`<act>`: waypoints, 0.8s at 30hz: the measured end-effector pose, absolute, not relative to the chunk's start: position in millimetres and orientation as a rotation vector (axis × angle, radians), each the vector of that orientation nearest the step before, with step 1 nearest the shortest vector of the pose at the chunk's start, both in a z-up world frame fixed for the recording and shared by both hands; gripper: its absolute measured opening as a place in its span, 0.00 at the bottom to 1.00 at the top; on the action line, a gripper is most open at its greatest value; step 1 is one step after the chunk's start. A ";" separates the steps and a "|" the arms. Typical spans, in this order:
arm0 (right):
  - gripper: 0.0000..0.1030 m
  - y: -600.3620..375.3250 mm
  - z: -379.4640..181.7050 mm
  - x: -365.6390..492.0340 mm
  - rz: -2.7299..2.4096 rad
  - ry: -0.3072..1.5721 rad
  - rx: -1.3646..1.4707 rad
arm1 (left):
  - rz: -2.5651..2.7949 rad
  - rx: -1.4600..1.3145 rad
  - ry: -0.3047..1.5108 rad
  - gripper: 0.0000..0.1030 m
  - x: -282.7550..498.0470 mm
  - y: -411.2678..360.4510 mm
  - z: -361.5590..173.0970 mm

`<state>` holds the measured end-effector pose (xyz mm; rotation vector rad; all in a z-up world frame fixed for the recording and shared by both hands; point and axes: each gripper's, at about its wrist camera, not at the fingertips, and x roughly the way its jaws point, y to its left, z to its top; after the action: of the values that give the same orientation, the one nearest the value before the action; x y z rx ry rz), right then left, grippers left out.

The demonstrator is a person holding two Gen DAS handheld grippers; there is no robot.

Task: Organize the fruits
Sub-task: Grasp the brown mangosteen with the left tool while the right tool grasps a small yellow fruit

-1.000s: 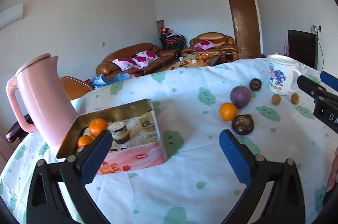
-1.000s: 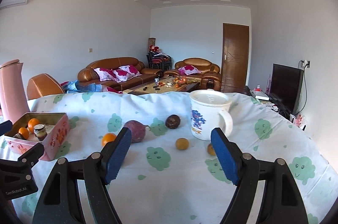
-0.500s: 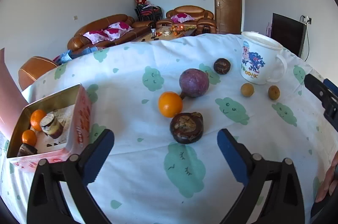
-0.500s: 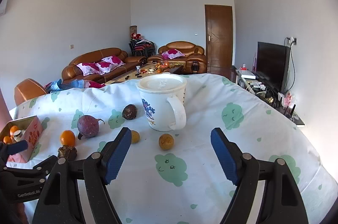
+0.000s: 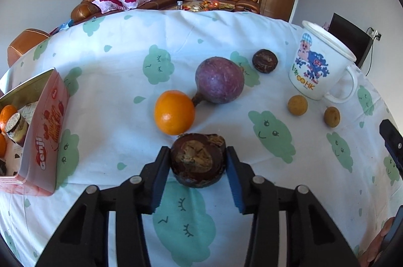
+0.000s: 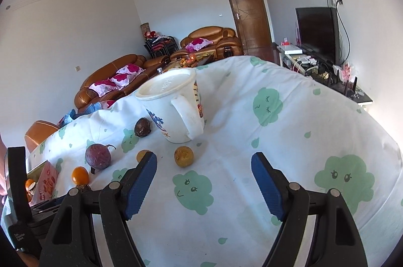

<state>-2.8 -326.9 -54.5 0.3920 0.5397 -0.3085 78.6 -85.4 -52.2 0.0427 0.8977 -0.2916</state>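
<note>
My left gripper (image 5: 197,151) has its jaws closing around a dark brown, cracked fruit (image 5: 197,161) on the tablecloth, and both blue pads touch its sides. Just beyond it lie an orange (image 5: 174,112), a purple round fruit (image 5: 219,80) and a smaller dark fruit (image 5: 265,60). Two small yellow-brown fruits (image 5: 297,104) lie by the white mug (image 5: 317,65). My right gripper (image 6: 204,158) stands open above the cloth, holding nothing. One yellow-brown fruit (image 6: 184,156) lies just beyond its fingertips. The other (image 6: 142,155) is half hidden behind its left finger.
A pink open tin (image 5: 47,125) at the left holds oranges and a small jar. The table (image 6: 314,115) wears a white cloth with green cloud prints and drops off at the right. Sofas, a door and a television stand behind.
My left gripper swung right from the tin, came down over the dark brown fruit and drew its jaws in around it. My right gripper moved towards the mug and rolled.
</note>
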 end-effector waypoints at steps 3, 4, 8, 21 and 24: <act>0.59 -332.4 -65.5 11.1 -0.284 0.639 0.413 | -0.338 0.014 0.889 0.44 75.0 -81.2 -49.9; 0.53 -332.1 -68.5 18.8 -0.272 0.675 0.404 | -0.351 0.005 0.881 0.44 72.1 -79.7 -48.5; 0.53 -330.1 -75.8 53.7 -0.223 0.773 0.382 | -0.358 -0.009 0.807 0.44 56.9 -75.2 -38.6; 0.53 -325.5 -82.0 91.7 -0.229 0.811 0.331 | -0.407 -0.066 0.709 0.44 42.2 -61.5 -22.7; 0.53 -318.1 -81.6 98.0 -0.245 0.834 0.271 | -0.407 -0.092 0.713 0.44 44.8 -57.1 -23.7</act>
<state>98.0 -318.1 -81.6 0.2707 0.8336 -0.2451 44.8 -57.1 -23.7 -0.0919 0.7133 -0.4065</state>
